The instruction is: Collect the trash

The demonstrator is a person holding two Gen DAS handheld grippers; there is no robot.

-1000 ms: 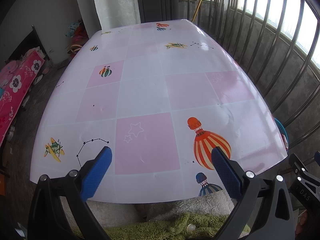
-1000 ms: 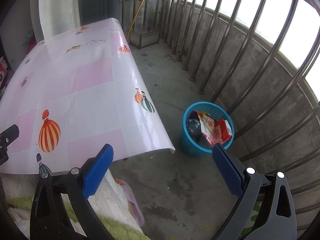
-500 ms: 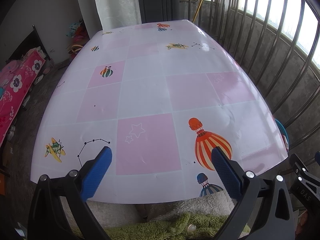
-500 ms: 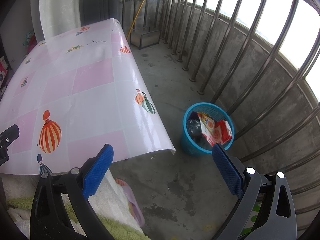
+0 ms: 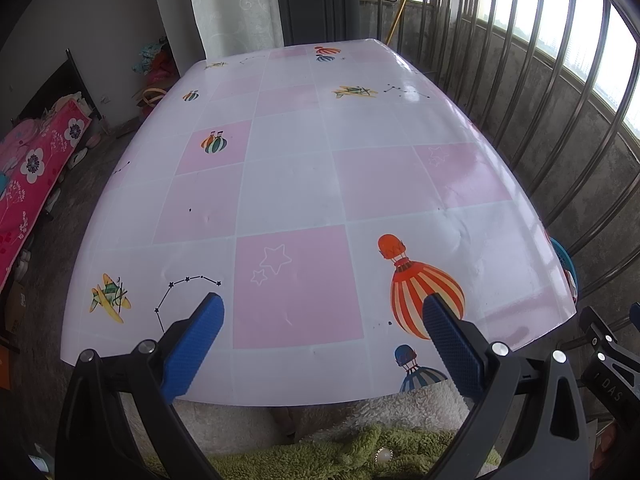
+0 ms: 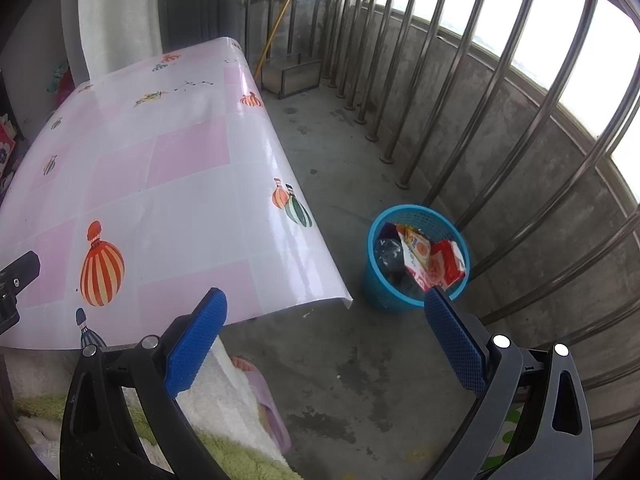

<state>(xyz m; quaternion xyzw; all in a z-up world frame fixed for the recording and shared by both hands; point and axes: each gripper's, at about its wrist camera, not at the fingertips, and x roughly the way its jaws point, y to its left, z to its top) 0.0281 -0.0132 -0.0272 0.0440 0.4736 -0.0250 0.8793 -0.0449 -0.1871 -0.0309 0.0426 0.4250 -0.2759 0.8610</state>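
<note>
**Both hand-held grippers spread wide, trash in the basket**

The left hand-held gripper (image 5: 323, 334) hangs with its blue pads wide apart and nothing between them, just over the near edge of the surface (image 5: 304, 184), whose pink-and-white checked cover stretches ahead of it. The right hand-held gripper (image 6: 325, 330) is likewise spread and holds nothing, above the concrete floor (image 6: 360, 368). Ahead and slightly to its right, a blue basket (image 6: 380, 292) stands by the railing (image 6: 472, 120), holding red and yellow wrappers (image 6: 434, 260).

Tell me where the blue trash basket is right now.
In the right wrist view the blue trash basket stands on the concrete floor, right of the table corner, beside the metal railing.
</note>
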